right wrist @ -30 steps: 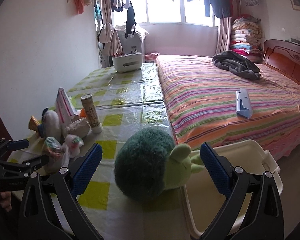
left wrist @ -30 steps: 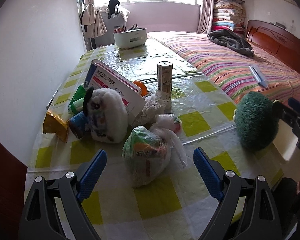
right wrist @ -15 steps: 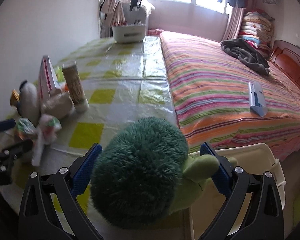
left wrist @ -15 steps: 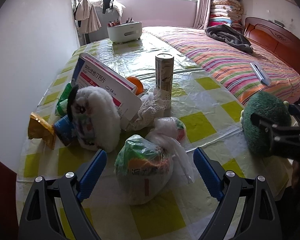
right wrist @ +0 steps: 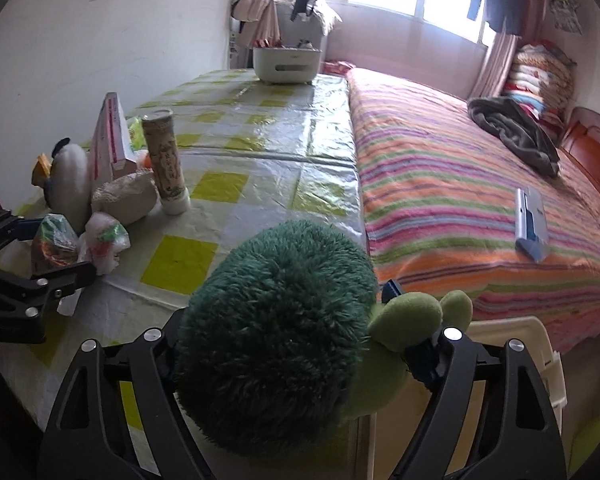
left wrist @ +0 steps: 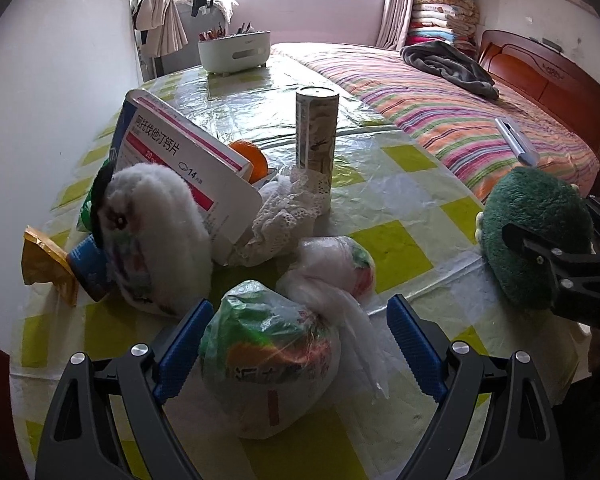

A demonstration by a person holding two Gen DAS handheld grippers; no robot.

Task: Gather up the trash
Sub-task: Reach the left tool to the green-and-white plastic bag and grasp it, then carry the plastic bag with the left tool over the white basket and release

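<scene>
Step in hand: reach-and-grasp on two fronts. Left gripper [left wrist: 296, 344] spread wide, straddling a knotted plastic bag of trash [left wrist: 266, 364] near the front edge of the table [left wrist: 396, 240]; left pad [left wrist: 184, 344] about touching the bag's side, right pad [left wrist: 414, 346] off it with a gap. Not yet clamped. Second, smaller tied bag [left wrist: 336, 264] just behind, touching the first.

Right gripper [right wrist: 296, 344] around a green plush toy [right wrist: 276, 328] at the table corner; fingers mostly buried in the fur, so cannot tell whether squeezing or only enclosing. Cream bin [right wrist: 516, 344] just beyond the table corner, beside the striped bed [right wrist: 452, 184], partly hidden by the toy.

Other clutter behind the bags: white plush toy [left wrist: 160, 236], tilted medicine box [left wrist: 180, 160], upright can [left wrist: 316, 136], orange [left wrist: 250, 158], lace cloth [left wrist: 284, 216], yellow wrapper [left wrist: 44, 256] at far left.

Judged next: close left pads on the bag body, low and centred, gentle since thin film deforms and slips; lift clear of the smaller bag, carry toward the bin. Risk: loose plastic tail dragging the neighbour along. Toy probably not trash; likely being moved aside.
</scene>
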